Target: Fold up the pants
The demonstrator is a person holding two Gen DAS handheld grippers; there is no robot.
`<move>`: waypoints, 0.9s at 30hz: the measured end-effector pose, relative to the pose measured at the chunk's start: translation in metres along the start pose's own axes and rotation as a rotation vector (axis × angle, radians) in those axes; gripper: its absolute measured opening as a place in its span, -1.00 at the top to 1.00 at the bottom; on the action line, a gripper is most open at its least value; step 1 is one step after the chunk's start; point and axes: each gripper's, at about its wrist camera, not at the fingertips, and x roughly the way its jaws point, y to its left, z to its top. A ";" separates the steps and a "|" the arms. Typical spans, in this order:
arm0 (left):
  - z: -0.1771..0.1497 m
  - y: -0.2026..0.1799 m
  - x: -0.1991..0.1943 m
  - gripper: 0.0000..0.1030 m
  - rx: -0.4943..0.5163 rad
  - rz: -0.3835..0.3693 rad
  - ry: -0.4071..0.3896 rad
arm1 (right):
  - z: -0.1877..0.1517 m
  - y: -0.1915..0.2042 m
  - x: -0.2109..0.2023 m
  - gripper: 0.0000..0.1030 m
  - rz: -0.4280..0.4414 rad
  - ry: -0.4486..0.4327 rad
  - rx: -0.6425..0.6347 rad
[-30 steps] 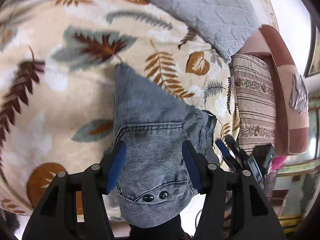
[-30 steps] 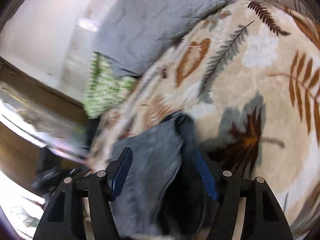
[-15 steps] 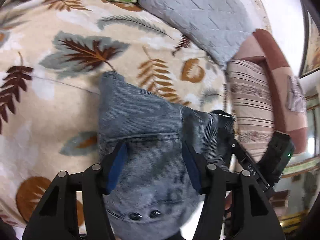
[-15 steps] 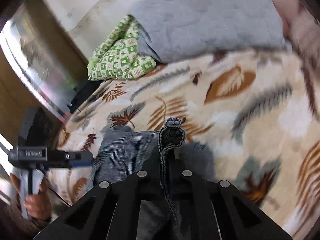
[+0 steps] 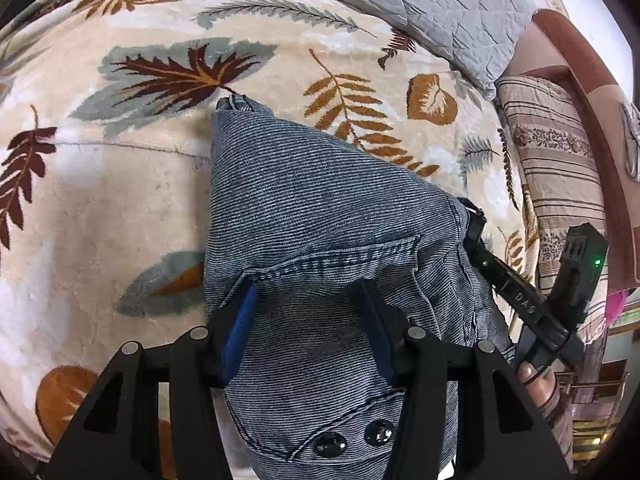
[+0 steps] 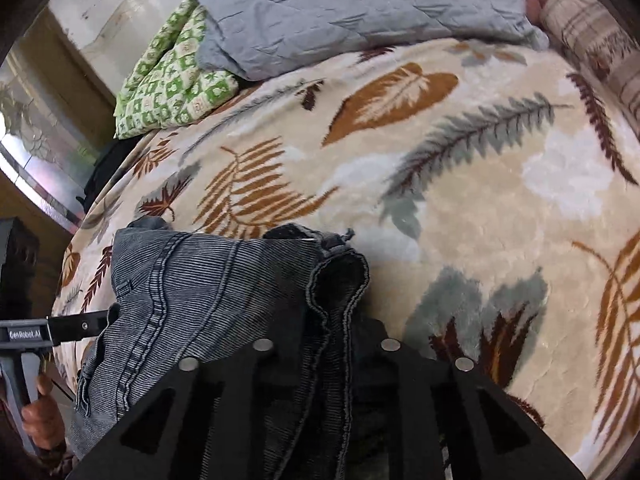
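Note:
Grey-blue denim pants [image 5: 320,208] lie bunched on a leaf-patterned blanket [image 5: 120,184]. My left gripper [image 5: 310,320] is open, its blue pads straddling the waistband area near a pocket seam, with two snaps [image 5: 352,438] below. My right gripper [image 6: 328,344] is shut on a fold of the pants' edge [image 6: 340,276], which stands up between the jaws. The right gripper also shows at the pants' right edge in the left wrist view [image 5: 520,300]. The pants [image 6: 208,280] spread left of the right gripper.
A grey quilted pillow [image 6: 352,12] and a green patterned cloth [image 6: 172,76] lie at the far edge of the blanket [image 6: 500,184]. A striped cushion [image 5: 560,176] and brown headboard [image 5: 580,80] stand at the right. The left gripper's handle [image 6: 24,334] shows at the left.
The right gripper closed on the pants' edge and lowered it toward the blanket. The left gripper stayed open over the waistband, moving slightly closer to the fabric.

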 end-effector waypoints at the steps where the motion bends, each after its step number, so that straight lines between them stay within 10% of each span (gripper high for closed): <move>1: -0.001 0.000 -0.003 0.01 0.000 0.007 -0.002 | 0.001 -0.001 -0.002 0.60 0.008 0.002 0.017; 16: -0.044 -0.014 -0.043 0.00 0.030 0.063 -0.018 | -0.047 -0.012 -0.061 0.03 0.176 0.009 0.217; 20: -0.069 -0.012 -0.038 -0.38 0.000 -0.002 0.049 | -0.058 -0.010 -0.061 0.01 0.176 0.015 0.250; 27: -0.089 -0.002 -0.033 -0.38 -0.032 -0.046 0.083 | -0.056 0.038 -0.093 0.74 0.119 -0.042 -0.032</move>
